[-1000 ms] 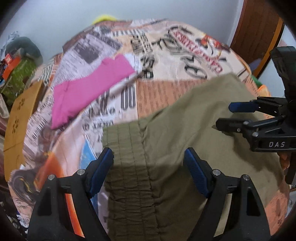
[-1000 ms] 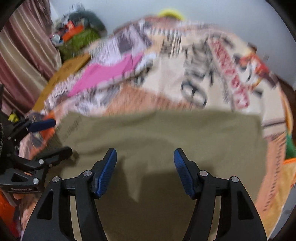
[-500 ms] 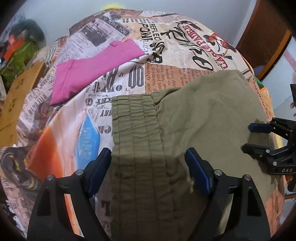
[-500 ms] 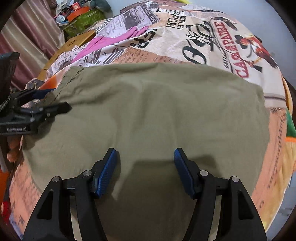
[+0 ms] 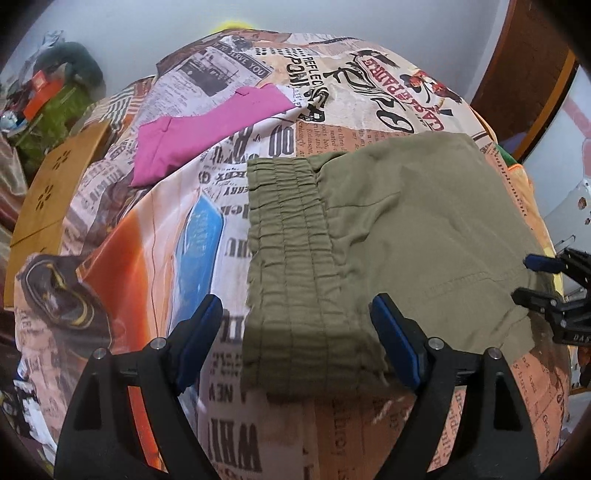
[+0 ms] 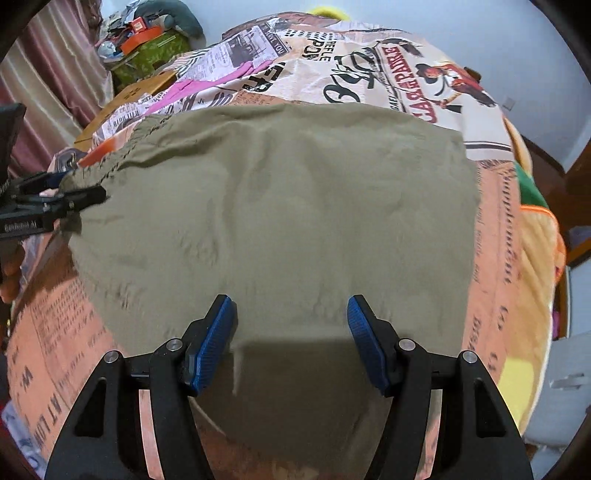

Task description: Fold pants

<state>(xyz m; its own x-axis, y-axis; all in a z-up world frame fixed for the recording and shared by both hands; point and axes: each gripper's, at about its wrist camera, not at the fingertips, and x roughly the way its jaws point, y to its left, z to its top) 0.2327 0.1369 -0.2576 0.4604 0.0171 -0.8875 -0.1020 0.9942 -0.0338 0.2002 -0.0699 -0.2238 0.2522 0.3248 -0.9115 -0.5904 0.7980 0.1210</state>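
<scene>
pants (image 5: 388, 236): olive green, lying folded into a wide block on the bed (image 5: 122, 258), elastic waistband (image 5: 288, 254) running along the block's left side in the left wrist view

bed: wearing a newspaper-and-cowboy print sheet, and the pants are sitting toward its near right part

left tool (image 5: 295, 339): fingers standing wide apart, straddling the near end of the waistband and gripping nothing; looks like it's hovering just above the cloth, but honestly can't tell whether it's touching

right tool (image 6: 291, 339): also standing open, blue pads (image 6: 212, 343) on either side of the near edge of the pants, with its shadow falling on the fabric between them

right tool from the left camera (image 5: 546, 284): poking in at the far right edge of the pants, two fingers spread with a gap showing

left tool from the right camera (image 6: 66, 195): sitting at the waistband corner on the left, pretty blurry there

pink garment (image 5: 207, 129): lying flat farther back on the bed, well apart from the pants

wooden board (image 5: 51, 192): resting at the bed's left edge

clutter (image 6: 147, 33): green and orange stuff piling up in the back left corner by the wall
</scene>
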